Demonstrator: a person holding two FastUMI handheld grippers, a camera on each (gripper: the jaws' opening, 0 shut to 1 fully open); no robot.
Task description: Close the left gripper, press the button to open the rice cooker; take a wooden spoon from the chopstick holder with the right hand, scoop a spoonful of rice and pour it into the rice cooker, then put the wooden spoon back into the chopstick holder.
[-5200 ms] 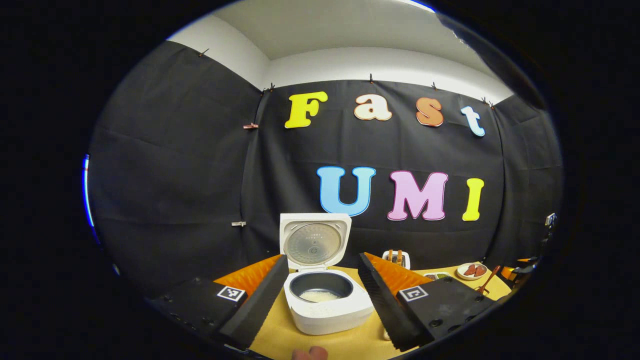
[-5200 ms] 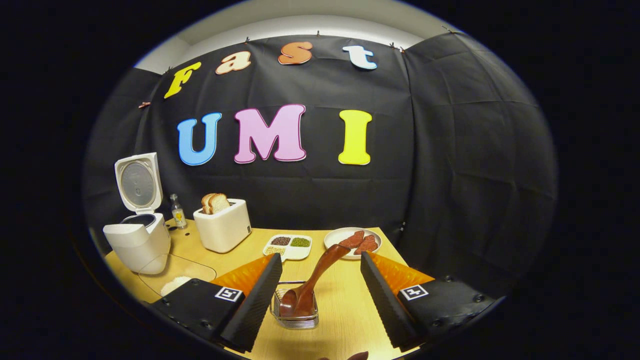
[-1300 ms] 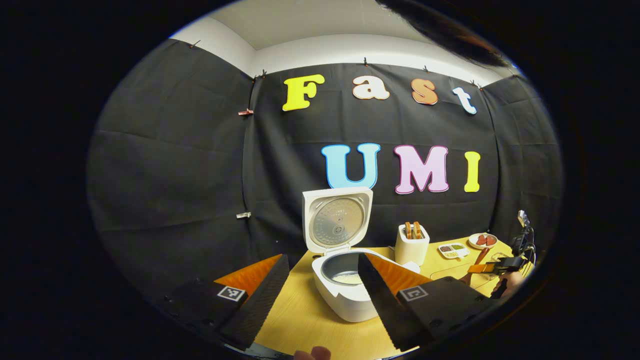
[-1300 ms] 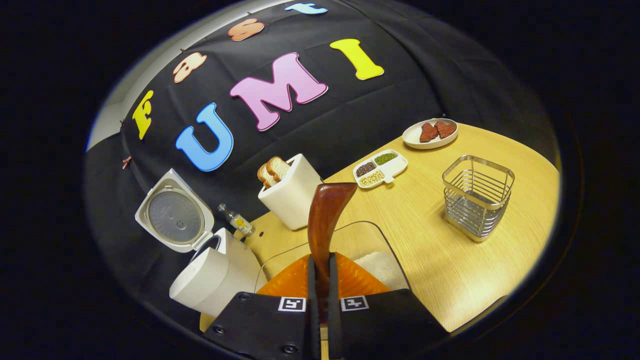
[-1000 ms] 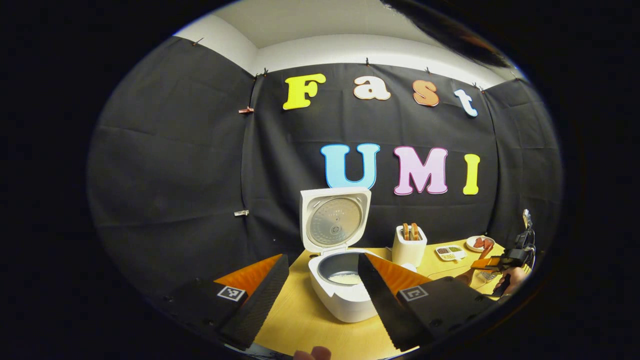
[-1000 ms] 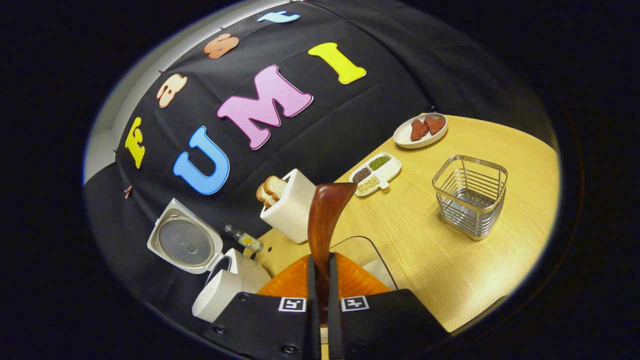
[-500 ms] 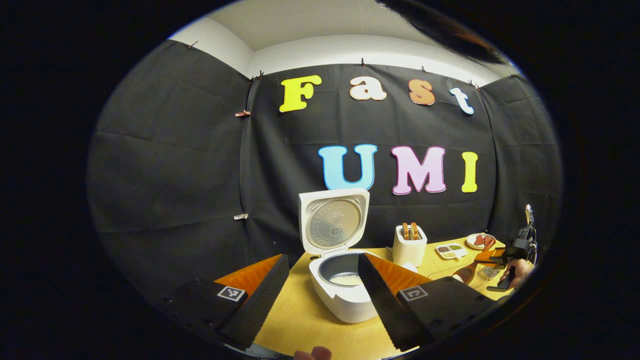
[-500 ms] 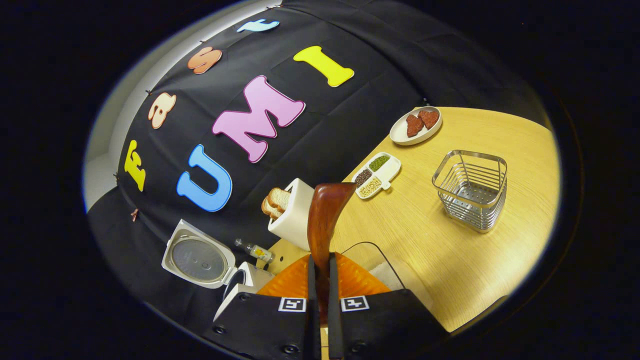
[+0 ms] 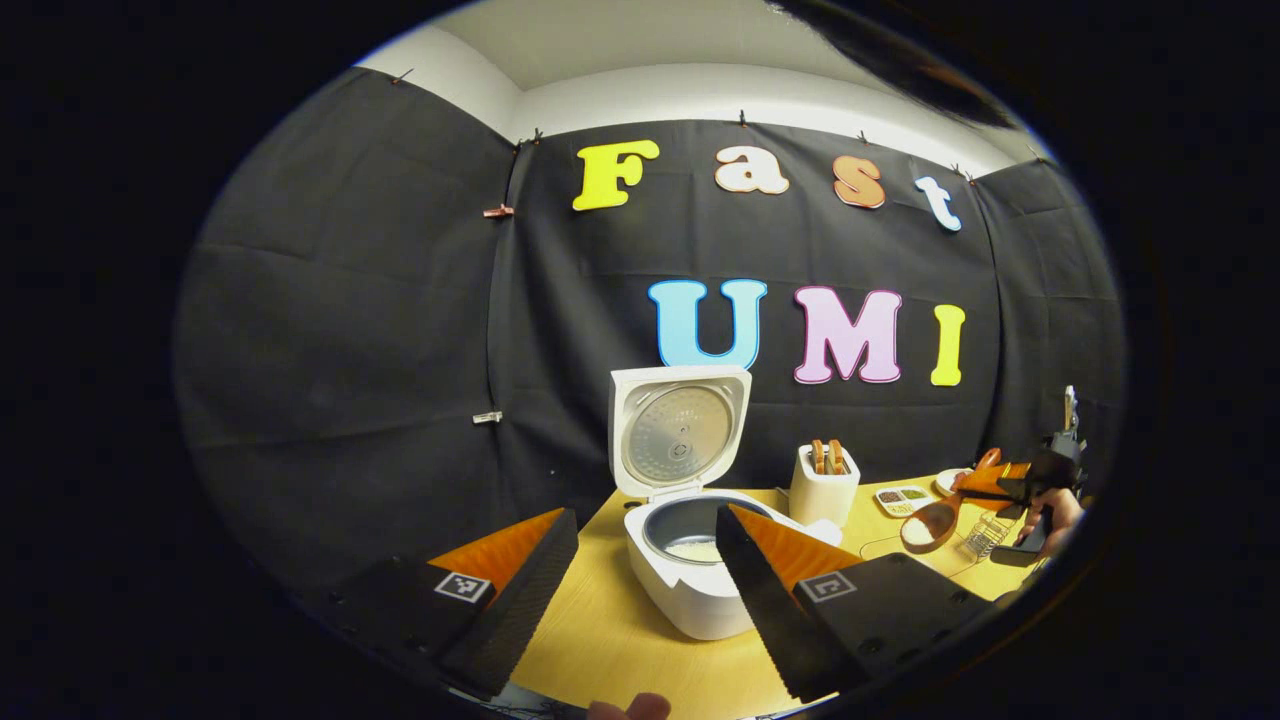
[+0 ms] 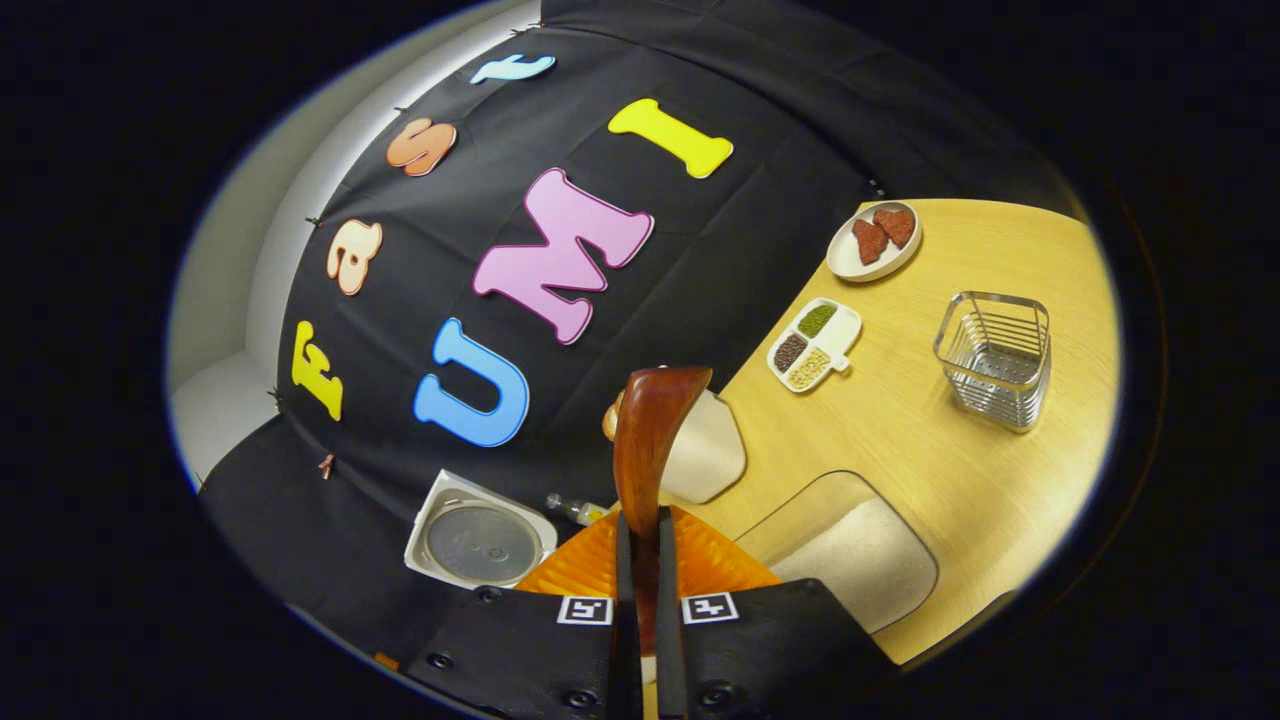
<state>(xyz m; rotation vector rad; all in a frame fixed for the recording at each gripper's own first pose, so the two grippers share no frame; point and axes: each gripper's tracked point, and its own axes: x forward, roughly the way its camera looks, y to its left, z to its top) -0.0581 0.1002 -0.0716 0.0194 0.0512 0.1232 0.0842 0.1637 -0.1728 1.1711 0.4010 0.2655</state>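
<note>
Since half a second ago the right gripper has rolled further, so in the right gripper view the table now tips steeply and the rice cooker's lid has slid lower, towards seven o'clock.

Left gripper view: the left gripper (image 9: 640, 545) is held level with its fingers spread wide and nothing between them. The white rice cooker (image 9: 690, 590) stands open just beyond them, lid upright, a little rice in its pot. At three o'clock a hand (image 9: 1058, 510) holds the right gripper (image 9: 985, 482) above the table (image 9: 610, 640), with the wooden spoon (image 9: 930, 522) hanging from it, bowl low. The wire chopstick holder (image 9: 983, 535) stands just below that, beside the toaster (image 9: 823, 485).

Right gripper view: the right gripper's (image 10: 641, 560) fingers are pressed together on the wooden spoon's handle, which rises to twelve o'clock. The chopstick holder sits at two o'clock; a clear tray of rice (image 10: 850, 560) lies at five o'clock. Small square markers on the gripper carry patterns, no readable words.
</note>
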